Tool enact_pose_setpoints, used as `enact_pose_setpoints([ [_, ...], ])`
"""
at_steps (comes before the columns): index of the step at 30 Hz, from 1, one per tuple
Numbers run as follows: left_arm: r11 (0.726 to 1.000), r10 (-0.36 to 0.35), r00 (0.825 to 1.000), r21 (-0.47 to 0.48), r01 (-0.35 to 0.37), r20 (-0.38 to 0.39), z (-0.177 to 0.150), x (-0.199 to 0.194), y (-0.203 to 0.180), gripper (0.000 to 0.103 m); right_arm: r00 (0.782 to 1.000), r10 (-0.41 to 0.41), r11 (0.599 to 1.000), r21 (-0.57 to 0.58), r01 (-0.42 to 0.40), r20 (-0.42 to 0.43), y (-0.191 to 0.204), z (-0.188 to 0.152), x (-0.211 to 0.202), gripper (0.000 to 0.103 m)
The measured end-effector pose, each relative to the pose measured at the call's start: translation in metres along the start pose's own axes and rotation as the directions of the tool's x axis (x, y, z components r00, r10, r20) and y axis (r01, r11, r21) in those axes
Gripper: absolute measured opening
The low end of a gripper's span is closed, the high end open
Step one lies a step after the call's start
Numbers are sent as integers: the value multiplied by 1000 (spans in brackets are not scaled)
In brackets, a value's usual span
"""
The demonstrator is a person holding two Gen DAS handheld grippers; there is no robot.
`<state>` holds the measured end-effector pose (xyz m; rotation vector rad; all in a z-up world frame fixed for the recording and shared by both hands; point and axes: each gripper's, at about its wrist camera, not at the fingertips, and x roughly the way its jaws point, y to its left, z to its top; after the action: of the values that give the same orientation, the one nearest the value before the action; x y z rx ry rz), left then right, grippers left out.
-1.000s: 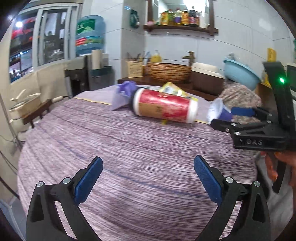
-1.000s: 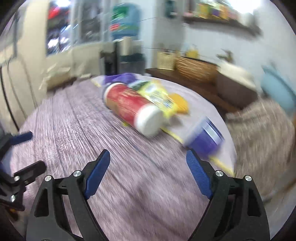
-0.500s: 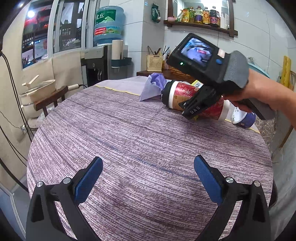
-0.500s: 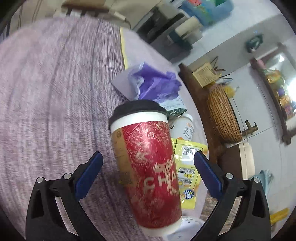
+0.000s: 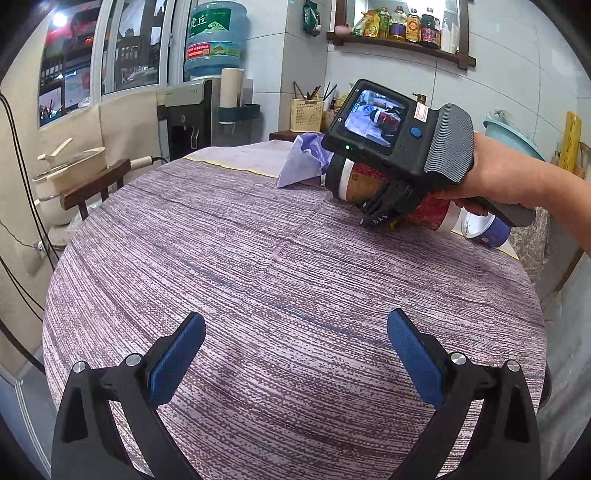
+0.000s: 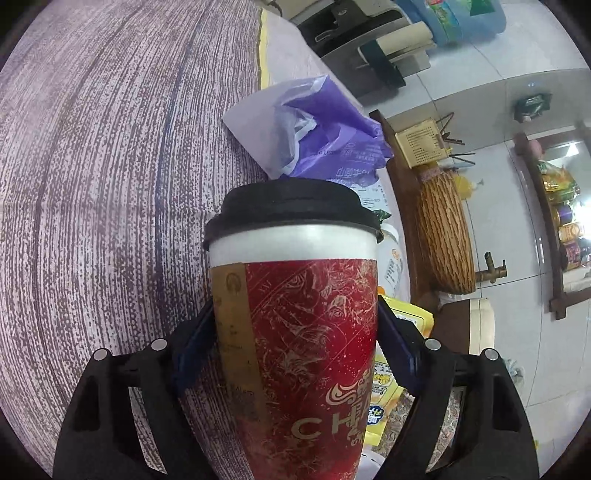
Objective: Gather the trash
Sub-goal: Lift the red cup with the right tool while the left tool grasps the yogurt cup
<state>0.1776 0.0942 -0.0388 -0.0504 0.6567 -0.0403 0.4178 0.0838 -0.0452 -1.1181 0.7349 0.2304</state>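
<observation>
Closed now, right claw [image 6: 295, 354] grips red cup [image 6: 306, 350] beside purple bag [image 6: 325, 129].

Both pictures are bright and sharp. Light shines from the window [image 5: 110, 48] far behind the table [image 5: 258, 280]. Edges bend round, with dark corners.

A blue water jug [image 5: 216, 35] sits atop a dispenser [image 5: 184, 114] at eleven o'clock, beside a window [image 5: 99, 55]. A wall shelf of bottles [image 5: 402, 27] hangs at one o'clock, above a woven basket [image 6: 445, 232] and a brass tap [image 6: 493, 271]. A striped tablecloth [image 5: 258, 280] covers the round table, with a cream pot [image 5: 70, 166] at nine o'clock.
</observation>
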Motion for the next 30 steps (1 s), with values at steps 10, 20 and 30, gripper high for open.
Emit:
enact_pose_setpoints([
  [10,999,-21,1000,41,21,-9,4,9,-16,98,961,97,940,294,-174,259,-36,-54,-82,79],
  [20,978,-162,985,122,168,-59,30,34,-62,97,875,83,763,535,-364,476,-71,-171,-155,79],
  [30,901,-333,937,258,348,-101,79,72,-159,97,919,-109,618,750,-237,380,-84,-309,-192,79],
])
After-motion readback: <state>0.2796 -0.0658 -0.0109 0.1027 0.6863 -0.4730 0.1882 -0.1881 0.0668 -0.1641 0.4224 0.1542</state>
